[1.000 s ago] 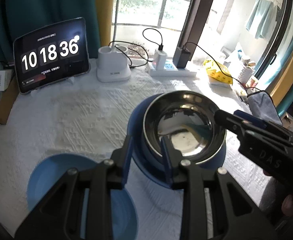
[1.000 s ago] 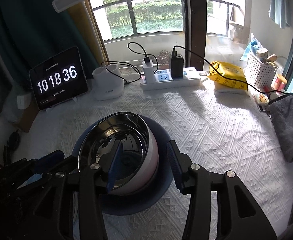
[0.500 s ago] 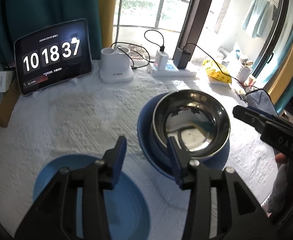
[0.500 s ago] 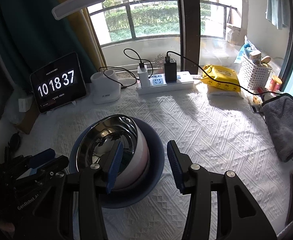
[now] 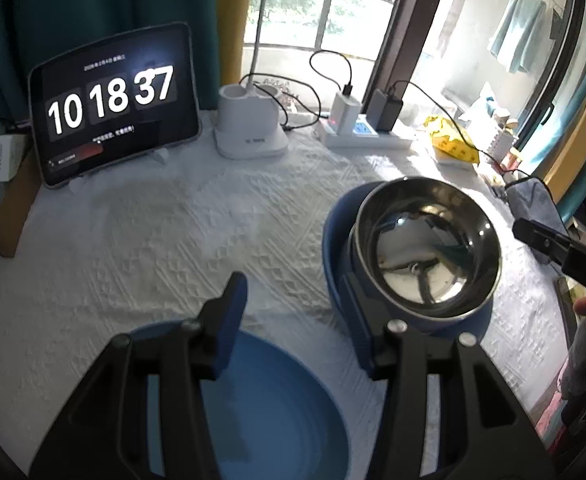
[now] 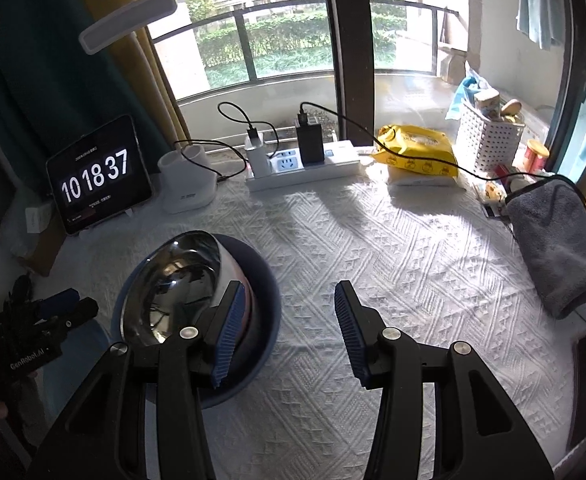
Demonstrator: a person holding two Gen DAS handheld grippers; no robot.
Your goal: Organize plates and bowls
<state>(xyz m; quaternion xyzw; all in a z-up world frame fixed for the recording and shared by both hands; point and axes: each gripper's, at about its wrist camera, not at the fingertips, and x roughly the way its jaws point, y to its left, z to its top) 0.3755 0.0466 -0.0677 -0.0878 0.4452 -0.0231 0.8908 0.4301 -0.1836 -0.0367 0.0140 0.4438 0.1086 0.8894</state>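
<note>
A steel bowl (image 5: 425, 240) sits nested in a pink-sided bowl, and both stand in a dark blue plate (image 5: 335, 240) on the white cloth. The stack also shows in the right wrist view, steel bowl (image 6: 173, 280) and dark blue plate (image 6: 267, 292). A lighter blue plate (image 5: 277, 412) lies near the front edge under my left gripper (image 5: 293, 316), which is open and empty above it, left of the stack. My right gripper (image 6: 289, 332) is open and empty, just right of the stack.
A tablet clock (image 5: 113, 104), white lamp base (image 5: 249, 128) and power strip (image 5: 365, 136) line the back. A yellow pack (image 6: 417, 152), white basket (image 6: 489, 136) and grey towel (image 6: 557, 236) sit at the right.
Both grippers have drawn back and away from the bowl stack; the left has opened wider and shifted left over the light blue plate. The bowls stay put.
</note>
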